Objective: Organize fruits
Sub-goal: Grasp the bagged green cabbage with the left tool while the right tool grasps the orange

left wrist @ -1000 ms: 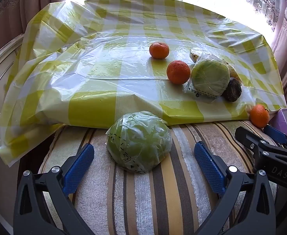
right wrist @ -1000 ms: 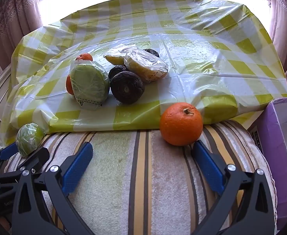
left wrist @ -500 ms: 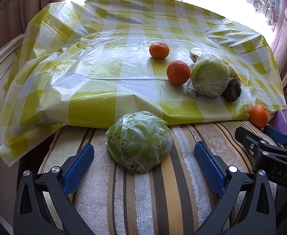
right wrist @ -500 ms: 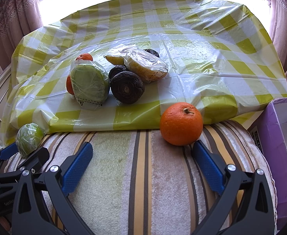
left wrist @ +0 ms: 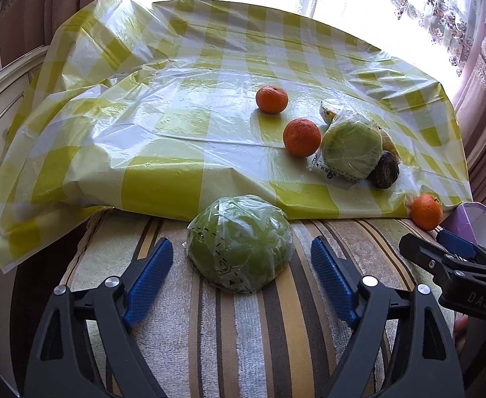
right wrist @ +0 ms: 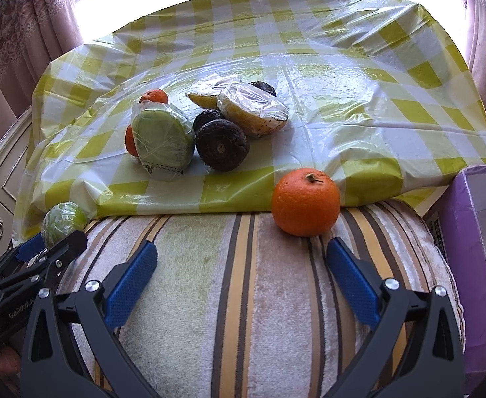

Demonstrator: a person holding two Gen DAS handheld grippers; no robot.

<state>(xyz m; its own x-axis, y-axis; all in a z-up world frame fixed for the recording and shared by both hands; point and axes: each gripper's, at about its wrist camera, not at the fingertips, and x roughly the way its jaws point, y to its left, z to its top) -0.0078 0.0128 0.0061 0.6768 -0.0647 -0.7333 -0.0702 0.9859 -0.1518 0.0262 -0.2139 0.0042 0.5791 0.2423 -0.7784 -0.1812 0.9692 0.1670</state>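
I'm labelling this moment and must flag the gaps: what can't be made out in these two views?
- Purple box: cut off by the right edge in both views; contents unseen.
- Fruit pile: a far dark fruit is mostly hidden behind the wrapped yellow halves in the right wrist view.
- Wrapped green fruit: film glare hides what kind it is.
- Window: overexposed in both views.

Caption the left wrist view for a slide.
Left hand-held gripper, jaws closing, straddles a plastic-wrapped green melon half on a striped cushion.
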